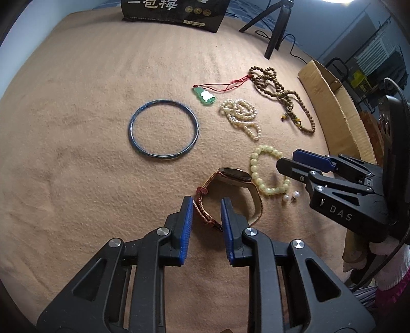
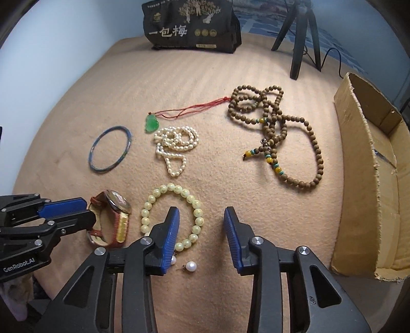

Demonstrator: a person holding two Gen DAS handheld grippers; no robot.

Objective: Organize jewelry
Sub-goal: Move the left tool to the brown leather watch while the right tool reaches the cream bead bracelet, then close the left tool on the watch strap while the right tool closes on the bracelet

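Nothing is put away yet (the cardboard box (image 2: 371,179) looks empty). The watch (image 1: 230,194), pale bead bracelet (image 2: 171,215) and other jewelry lie on the tan cloth (image 1: 77,166). The left gripper (image 1: 206,225) sits open around the watch strap; the right gripper (image 2: 201,238) is open too.

Matt fuzzy tan blanket (image 2: 102,84), glossy pearl necklace (image 2: 175,146), wooden bead mala (image 2: 317,156), rough cardboard box (image 2: 358,166)

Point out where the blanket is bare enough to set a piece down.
Bare blanket runs between black bag and pendant, and between wooden beads and cardboard box. Crowded around watch and yellow bracelet.
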